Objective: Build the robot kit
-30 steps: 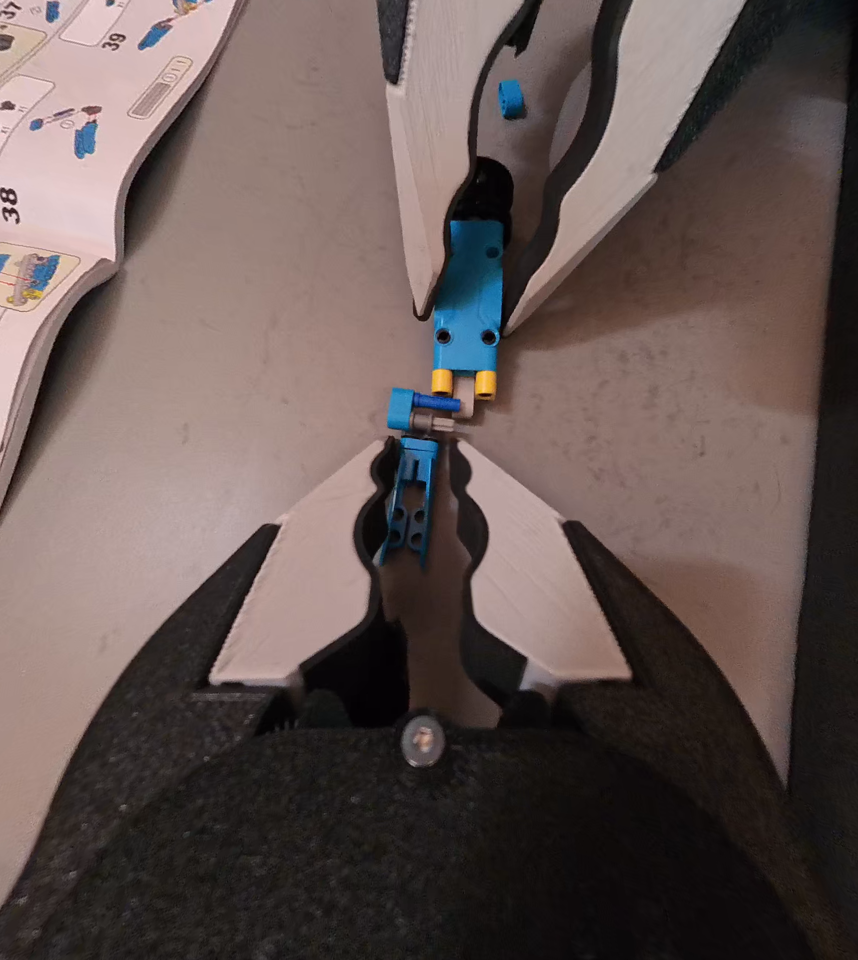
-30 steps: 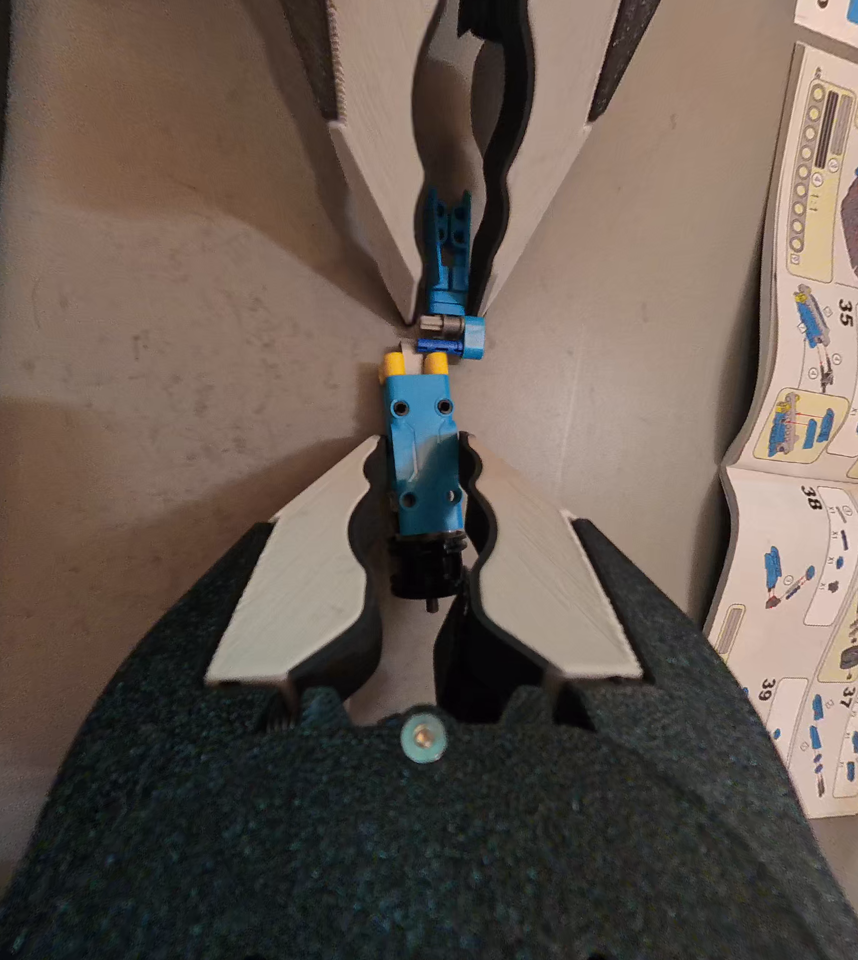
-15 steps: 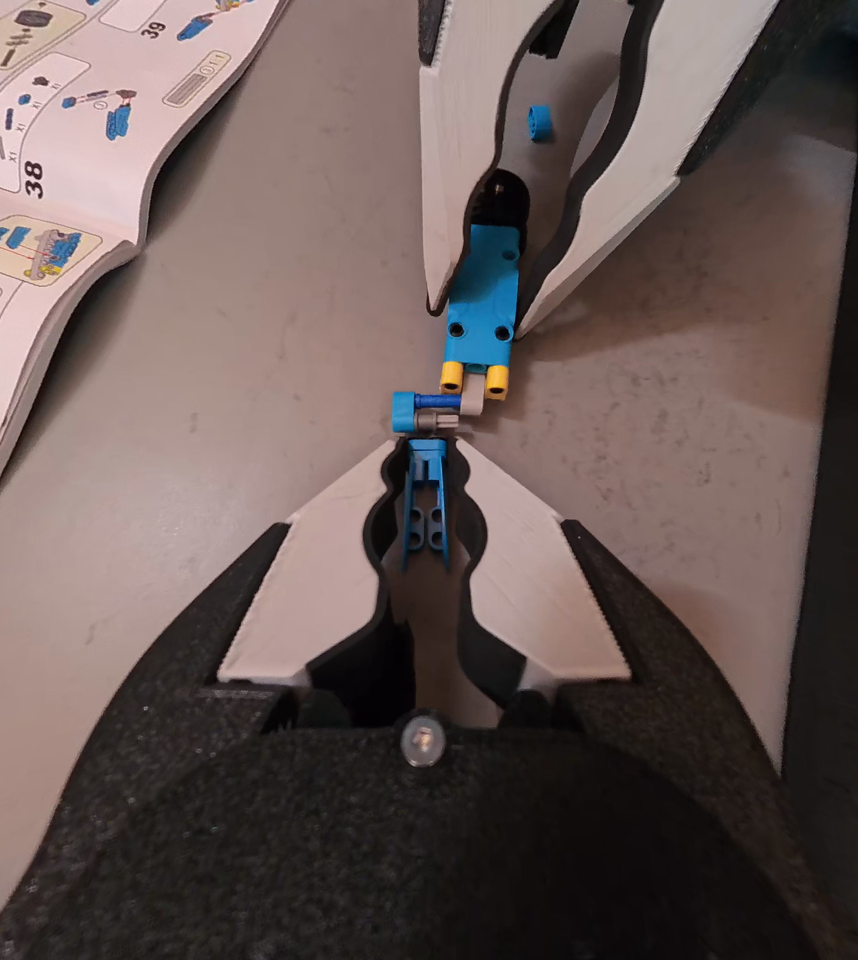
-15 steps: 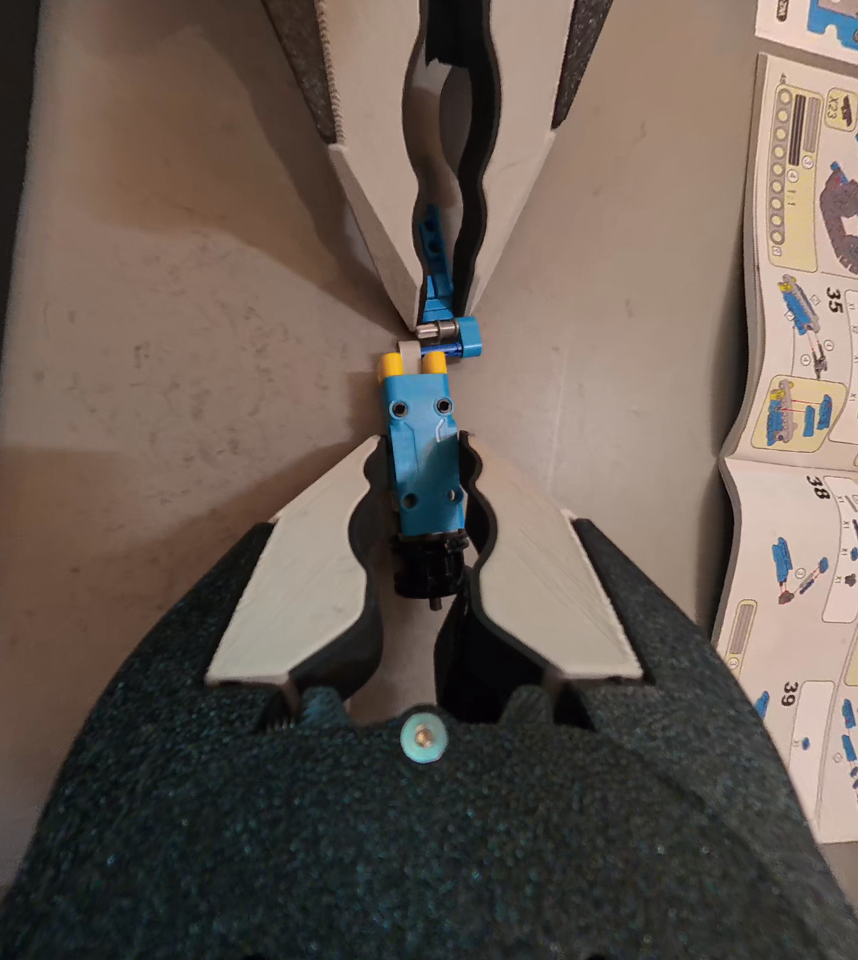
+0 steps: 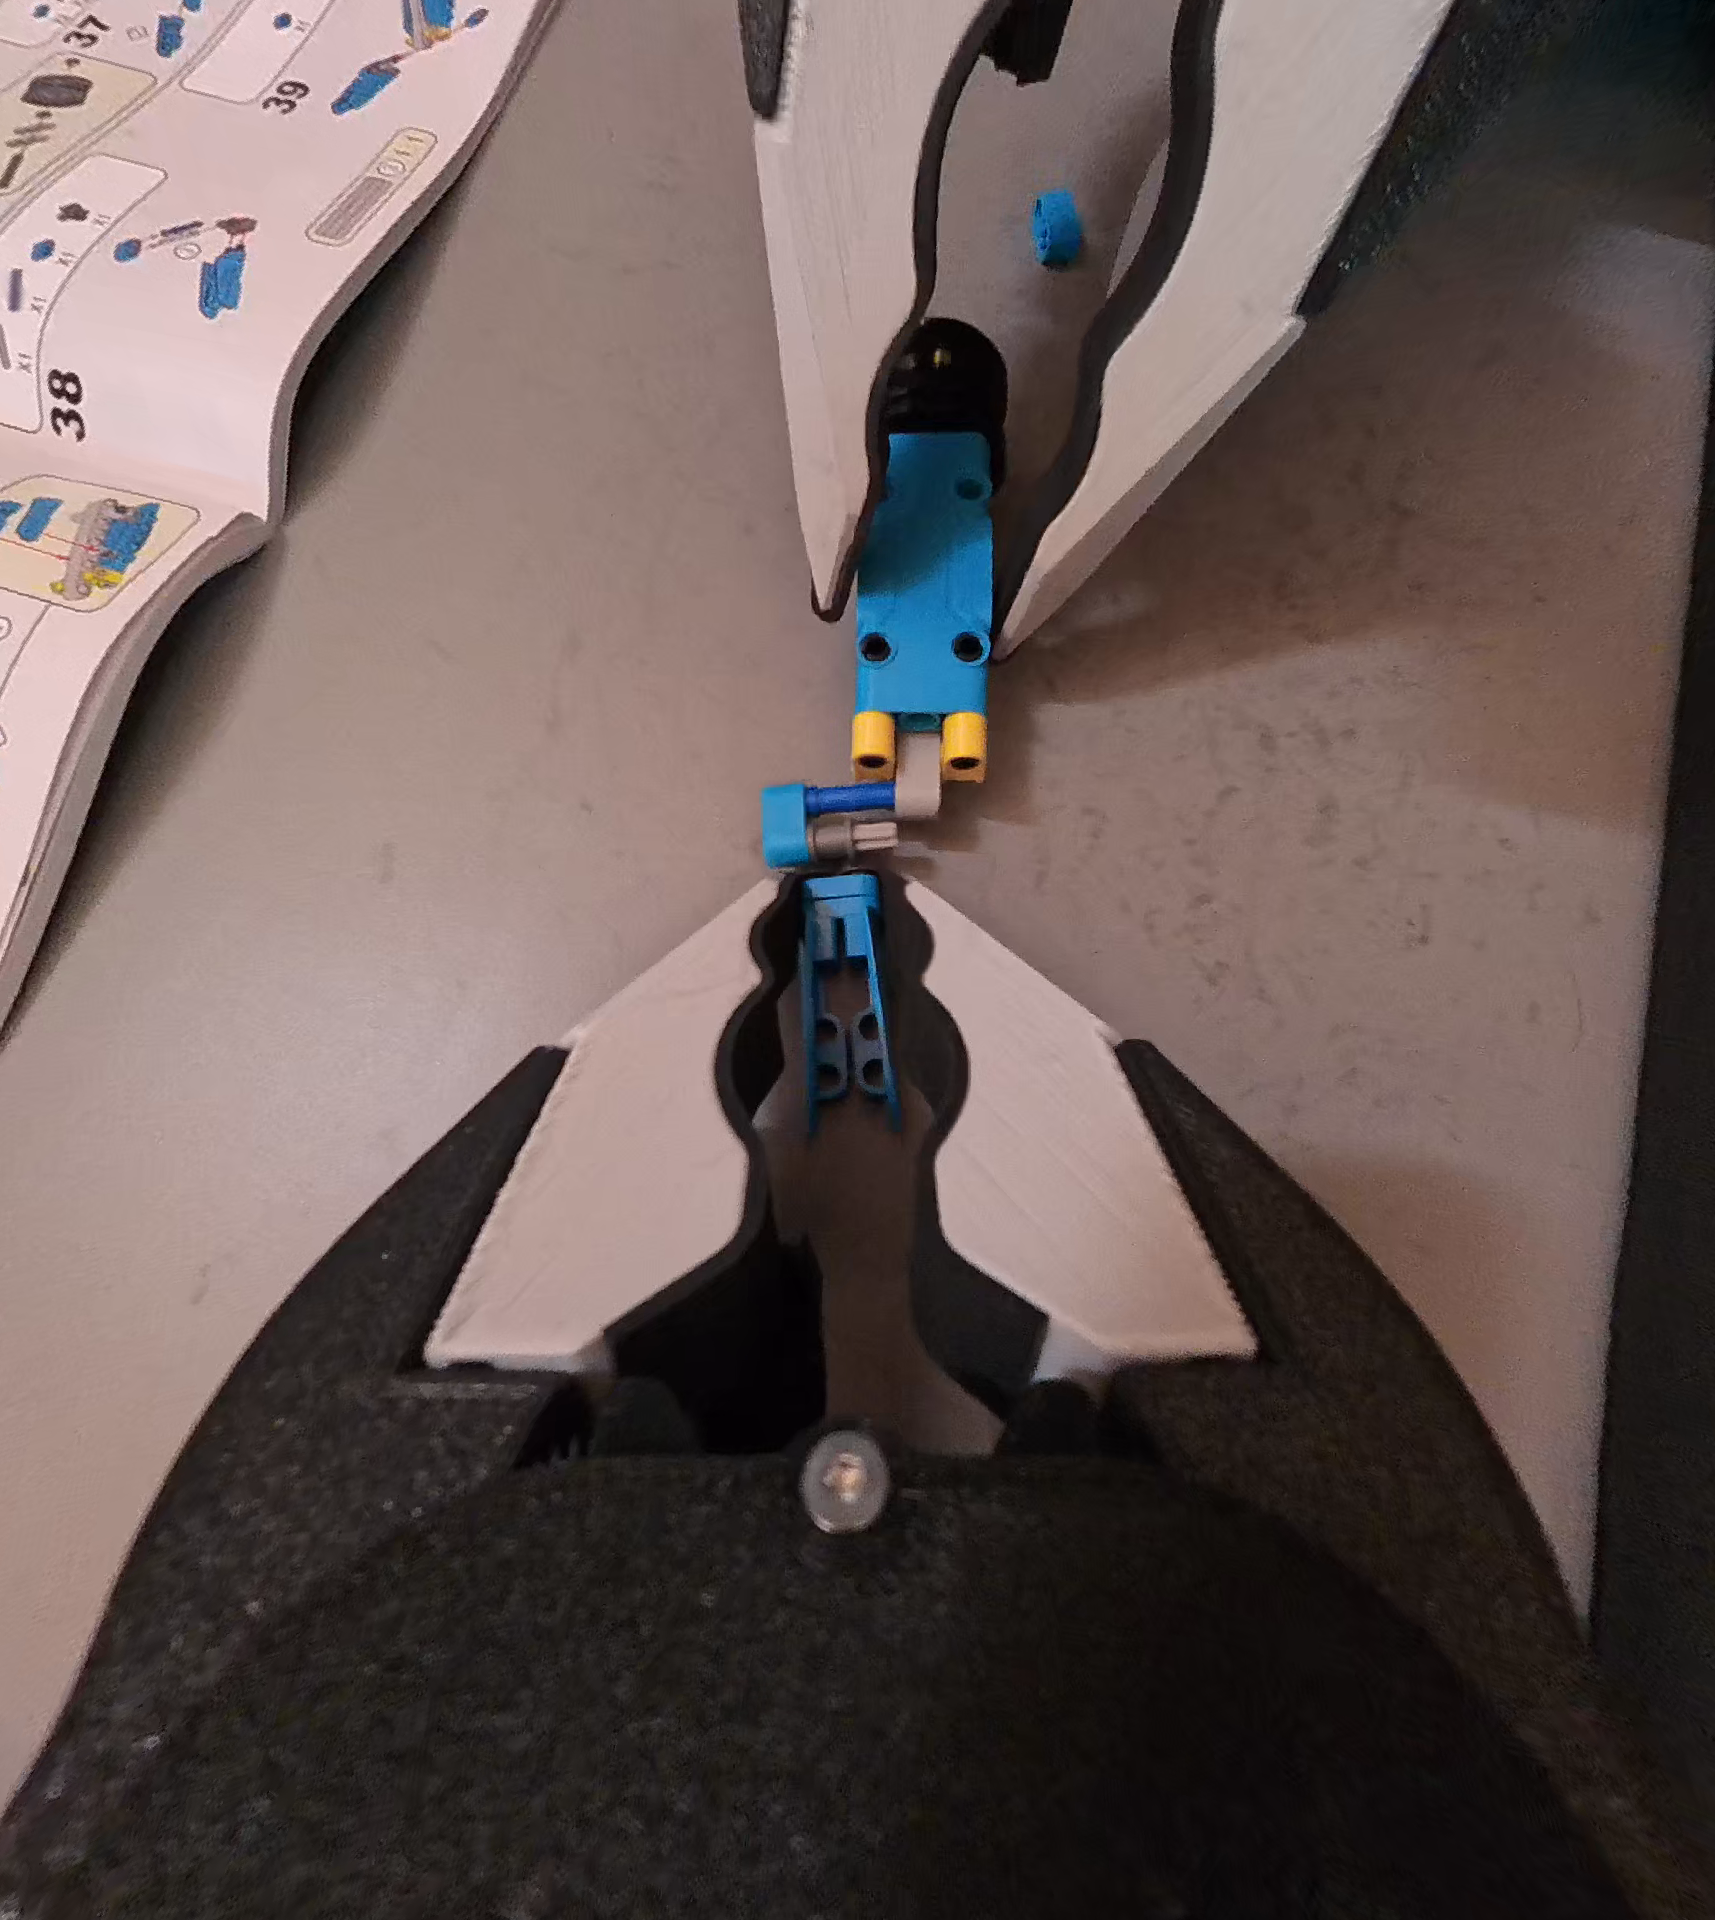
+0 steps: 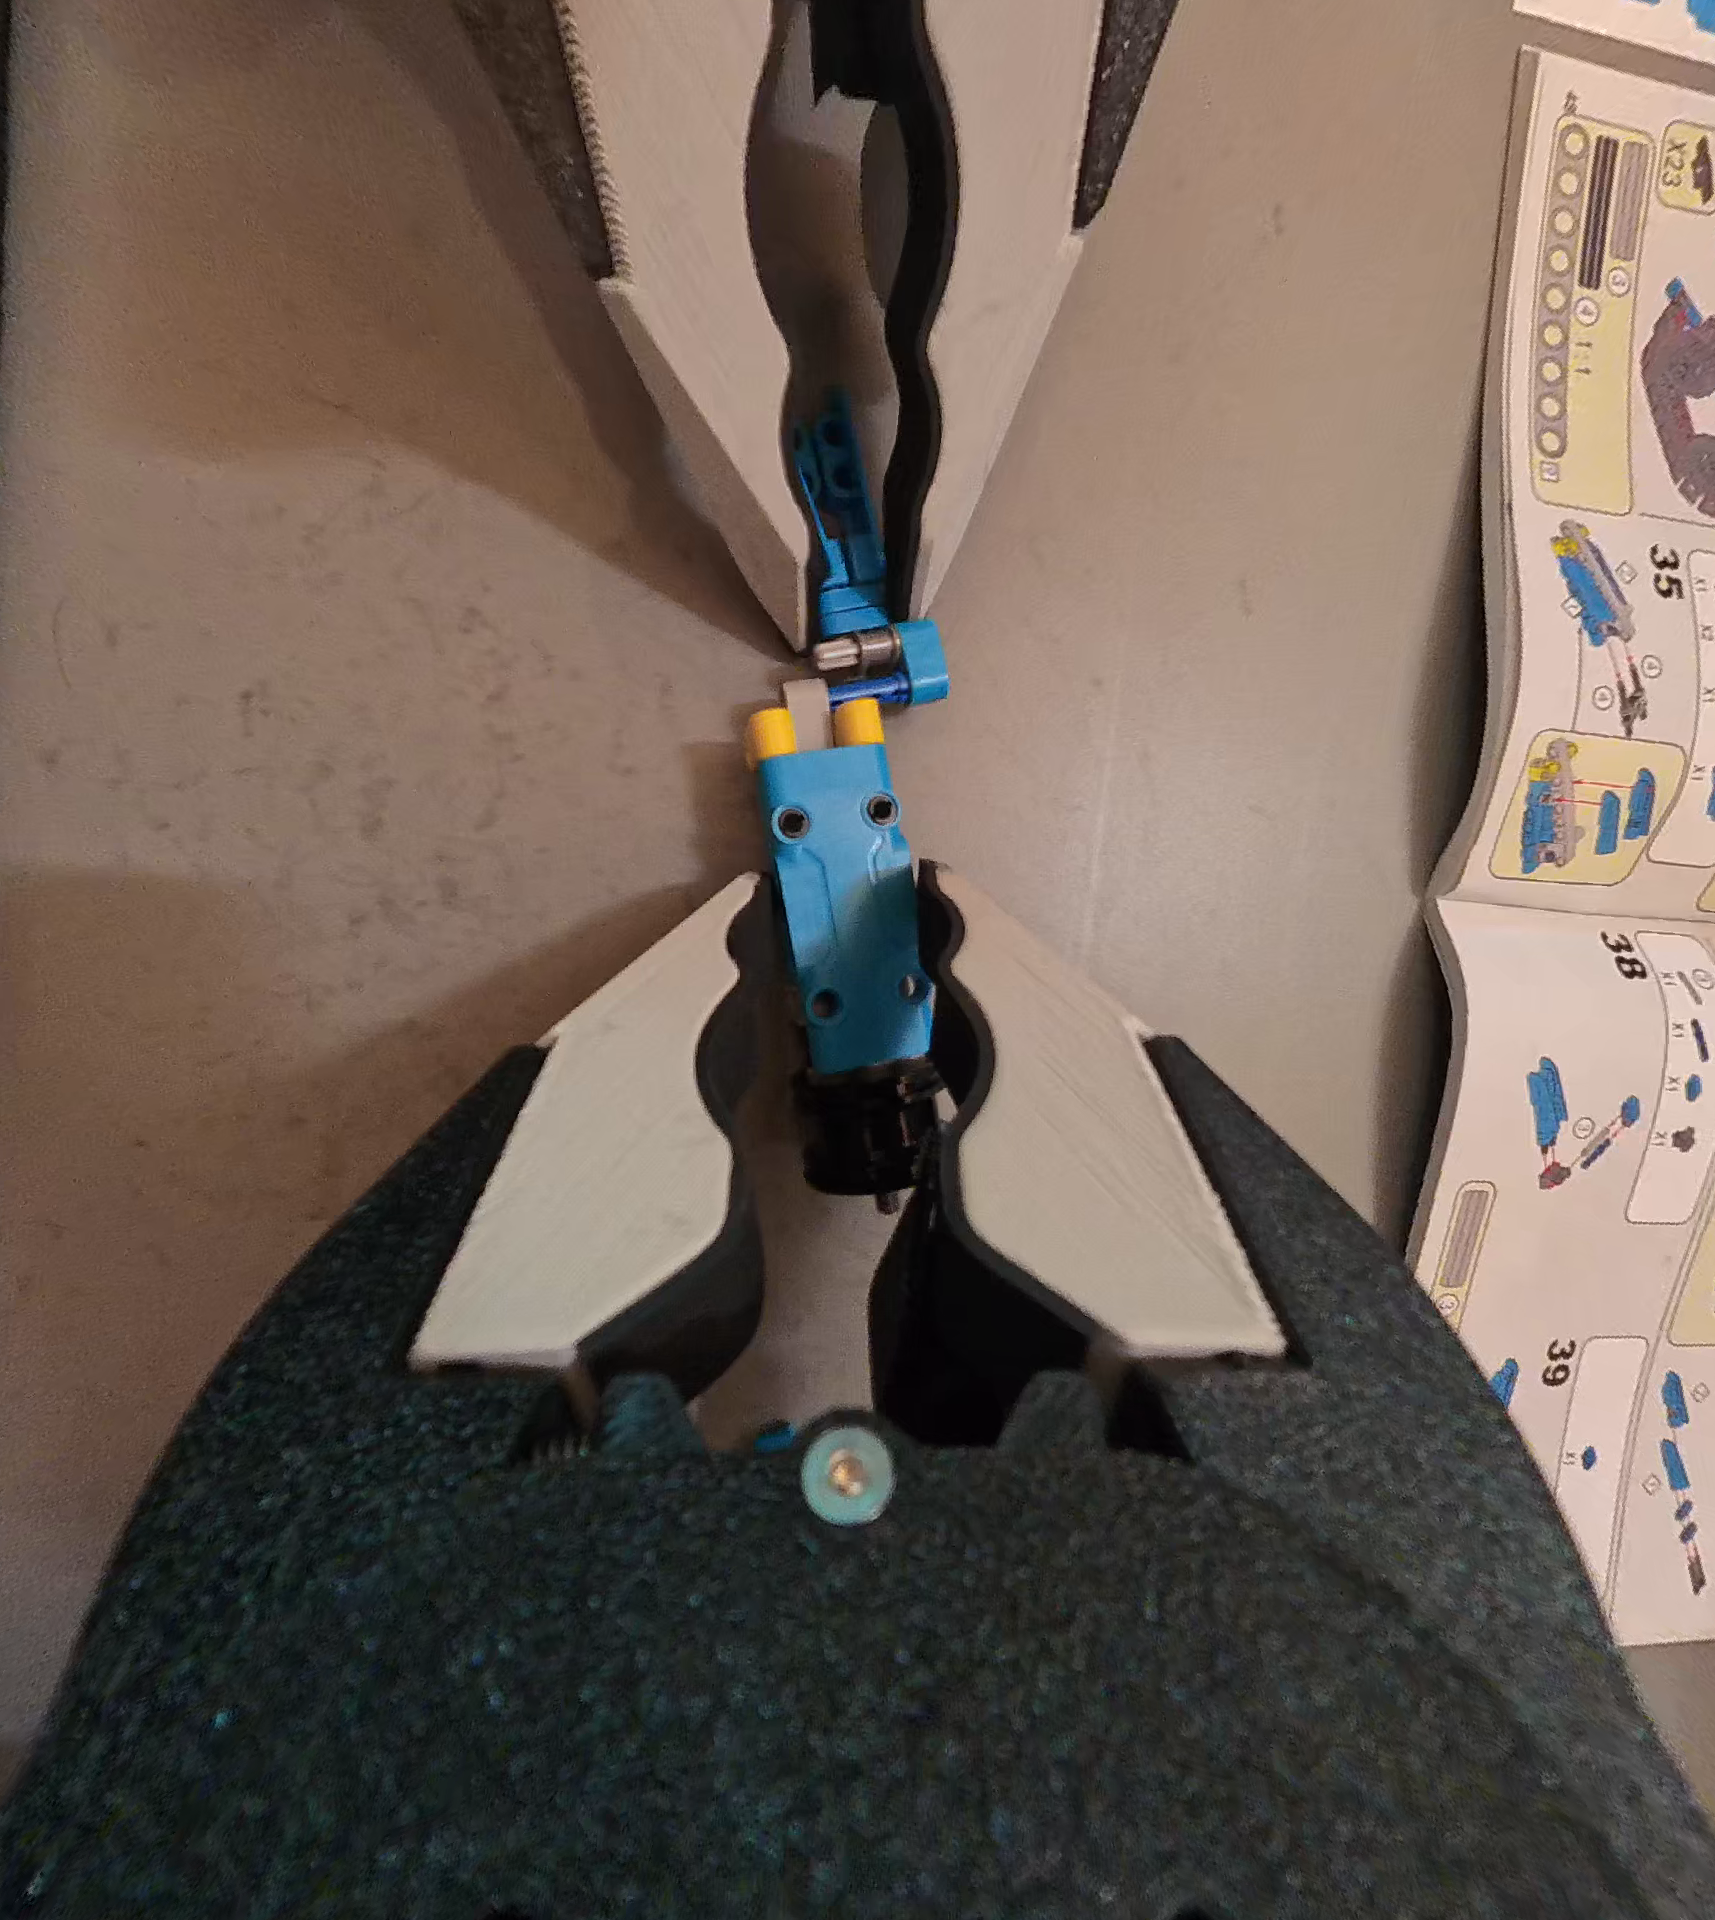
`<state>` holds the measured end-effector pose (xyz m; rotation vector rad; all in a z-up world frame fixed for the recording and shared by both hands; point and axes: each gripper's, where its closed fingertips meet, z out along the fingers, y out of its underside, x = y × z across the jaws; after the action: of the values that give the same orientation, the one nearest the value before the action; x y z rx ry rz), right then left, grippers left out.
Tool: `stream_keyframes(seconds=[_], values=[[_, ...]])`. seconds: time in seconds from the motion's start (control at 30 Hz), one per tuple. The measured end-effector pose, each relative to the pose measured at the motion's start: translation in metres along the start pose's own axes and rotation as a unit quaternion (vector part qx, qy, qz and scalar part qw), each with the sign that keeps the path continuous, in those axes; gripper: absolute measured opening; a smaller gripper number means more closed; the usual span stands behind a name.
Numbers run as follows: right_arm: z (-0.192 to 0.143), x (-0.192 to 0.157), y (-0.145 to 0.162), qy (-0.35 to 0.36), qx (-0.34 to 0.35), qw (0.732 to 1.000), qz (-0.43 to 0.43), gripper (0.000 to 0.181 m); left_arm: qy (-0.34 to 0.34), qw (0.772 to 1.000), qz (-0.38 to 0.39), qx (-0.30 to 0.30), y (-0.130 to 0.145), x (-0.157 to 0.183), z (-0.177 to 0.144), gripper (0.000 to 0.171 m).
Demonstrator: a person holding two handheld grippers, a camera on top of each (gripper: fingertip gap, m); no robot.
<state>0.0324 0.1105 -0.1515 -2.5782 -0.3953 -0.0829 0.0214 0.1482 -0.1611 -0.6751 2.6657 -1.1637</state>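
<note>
A: Any writing I should log?

B: Only the instruction booklet (image 5: 53, 436), lying open on the bench (image 5: 520, 520) to my left. It carries printed step numbers and part diagrams; I leave the content out. I see no brand marking on the pieces or on either gripper.

A: Left gripper?

B: My left gripper (image 5: 840, 883) is pinched narrow on a slim blue connector piece (image 5: 848, 1023), which lies along the fingers and reaches to their tips. Just beyond the tips sits a small blue-capped pin assembly (image 5: 832, 821), grey and dark blue. I cannot tell how it joins the connector.

A: Right gripper?

B: My right gripper (image 6: 837, 883) is closed on the light blue block (image 6: 848, 914), its black end (image 6: 858, 1143) toward the palm and two yellow pegs (image 6: 811, 732) pointing out. The pegs sit just beside the pin assembly, with a grey tab between them.

A: Change against half a second back?

B: Both holds unchanged. The booklet has shifted left in the left wrist view. A loose blue bush (image 5: 1055, 229) lies on the bench, seen between the right gripper's fingers.
</note>
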Motion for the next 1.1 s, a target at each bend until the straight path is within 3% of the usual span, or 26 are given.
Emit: stream_keyframes(seconds=[0.1,0.23,0.43,0.73,1.1], values=[[0.003,0.004,0.003,0.011,-0.007,1.0,-0.003,0.026,0.018,1.0,-0.005,0.0,-0.001,0.005,0.0,0.045],[0.004,0.002,0.001,0.001,-0.003,1.0,-0.005,0.026,0.013,1.0,-0.005,-0.002,-0.001,0.001,0.0,0.057],[0.003,0.007,0.004,0.02,-0.009,1.0,-0.019,0.026,-0.011,1.0,0.027,0.007,-0.006,0.0,0.0,0.057],[0.004,0.007,0.0,0.013,0.014,0.999,-0.031,0.026,-0.014,1.0,-0.002,0.004,-0.006,-0.004,0.004,0.047],[0.003,0.008,-0.004,-0.001,0.05,0.999,-0.02,0.026,-0.019,1.0,0.005,0.001,-0.007,-0.003,0.008,0.047]])
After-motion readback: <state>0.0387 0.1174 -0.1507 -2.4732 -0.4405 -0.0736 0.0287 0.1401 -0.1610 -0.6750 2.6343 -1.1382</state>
